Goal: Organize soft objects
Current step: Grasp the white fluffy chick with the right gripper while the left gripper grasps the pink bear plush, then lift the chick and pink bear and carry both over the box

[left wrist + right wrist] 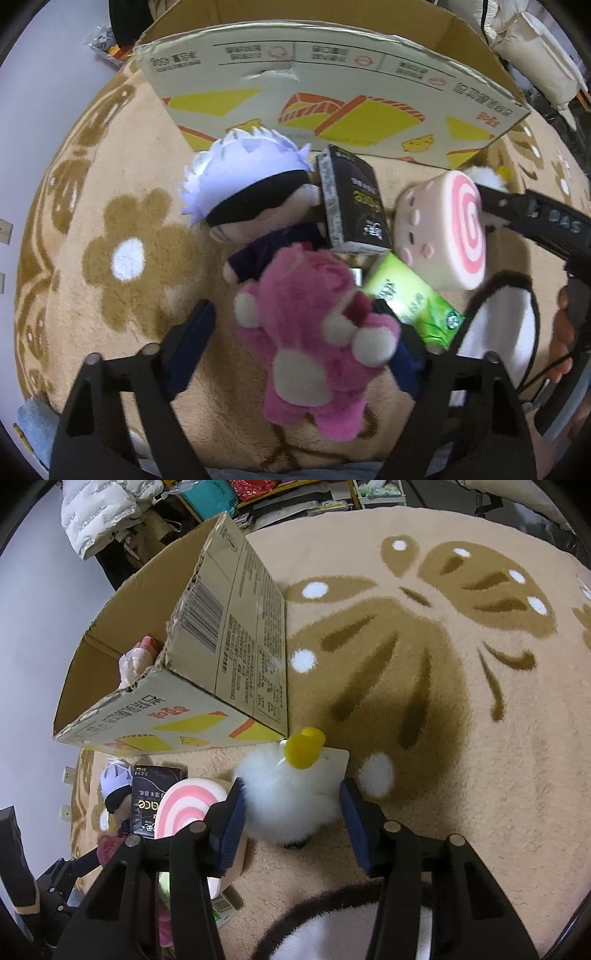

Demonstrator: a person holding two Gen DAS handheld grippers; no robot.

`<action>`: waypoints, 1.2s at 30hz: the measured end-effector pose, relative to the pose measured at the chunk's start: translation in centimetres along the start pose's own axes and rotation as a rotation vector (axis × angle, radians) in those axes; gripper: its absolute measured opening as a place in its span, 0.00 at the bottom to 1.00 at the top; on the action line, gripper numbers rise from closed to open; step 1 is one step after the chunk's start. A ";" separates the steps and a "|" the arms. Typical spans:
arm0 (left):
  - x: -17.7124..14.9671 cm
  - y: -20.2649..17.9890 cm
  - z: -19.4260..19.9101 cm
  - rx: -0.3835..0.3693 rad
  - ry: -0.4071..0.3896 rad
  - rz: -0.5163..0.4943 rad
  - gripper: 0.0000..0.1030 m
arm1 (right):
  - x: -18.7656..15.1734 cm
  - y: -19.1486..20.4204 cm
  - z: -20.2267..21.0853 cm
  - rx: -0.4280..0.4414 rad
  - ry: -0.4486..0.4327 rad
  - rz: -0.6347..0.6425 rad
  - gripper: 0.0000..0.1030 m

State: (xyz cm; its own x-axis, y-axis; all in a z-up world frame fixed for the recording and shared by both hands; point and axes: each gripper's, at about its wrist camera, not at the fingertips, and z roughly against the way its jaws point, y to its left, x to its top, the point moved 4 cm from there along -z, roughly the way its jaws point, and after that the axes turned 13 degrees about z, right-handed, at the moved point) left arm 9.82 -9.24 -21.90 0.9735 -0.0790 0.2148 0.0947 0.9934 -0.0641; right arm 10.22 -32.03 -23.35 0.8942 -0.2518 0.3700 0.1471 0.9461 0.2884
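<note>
Pink plush bear (317,339) sits between my left tongs (295,343), which are spread wide w/ fingers either side of it; the right finger looks to touch its head, the left one stands apart from it, so not pinching. The bear lies on the tan flower rug (122,221). Just past it at 12 o'clock is a white-haired doll w/ black blindfold (251,184), touching a black carton (351,199) at its 3 o'clock. A green tissue pack (413,302) lies at the bear's 2 o'clock, under the edge of a pink swirl cushion (443,229). The open cardboard box (332,92) stands on the rug at 12 o'clock, beyond the pile.

Right tongs (291,812) are also spread, w/ a white fluffy pom toy (284,794) topped by yellow balls between the fingers (232,819); left pad about touching the fluff, right pad near it, can't tell if it touches. That toy sits on the rug just off the box corner. Something pink shows inside the box (136,657).
</note>
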 end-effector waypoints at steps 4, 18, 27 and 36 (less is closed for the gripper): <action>-0.3 -0.5 0.1 -0.046 0.005 -0.005 0.62 | -0.1 0.2 -1.1 0.002 0.035 0.004 0.51; 0.1 0.6 3.5 -0.021 -0.136 0.037 0.55 | 0.0 1.1 0.7 0.015 -0.051 0.053 0.29; 0.9 2.1 7.2 -0.008 -0.281 0.053 0.55 | -0.7 2.4 5.4 0.036 -0.153 0.063 0.29; 0.4 3.1 8.7 -0.027 -0.294 0.073 0.55 | -0.5 4.9 9.2 0.055 -0.262 0.128 0.29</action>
State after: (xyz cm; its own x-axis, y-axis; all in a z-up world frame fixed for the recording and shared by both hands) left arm 8.68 -5.45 -13.53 0.8763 0.0240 0.4812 0.0359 0.9927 -0.1149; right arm 6.58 -29.16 -14.00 0.7634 -0.1817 0.6198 0.0107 0.9630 0.2692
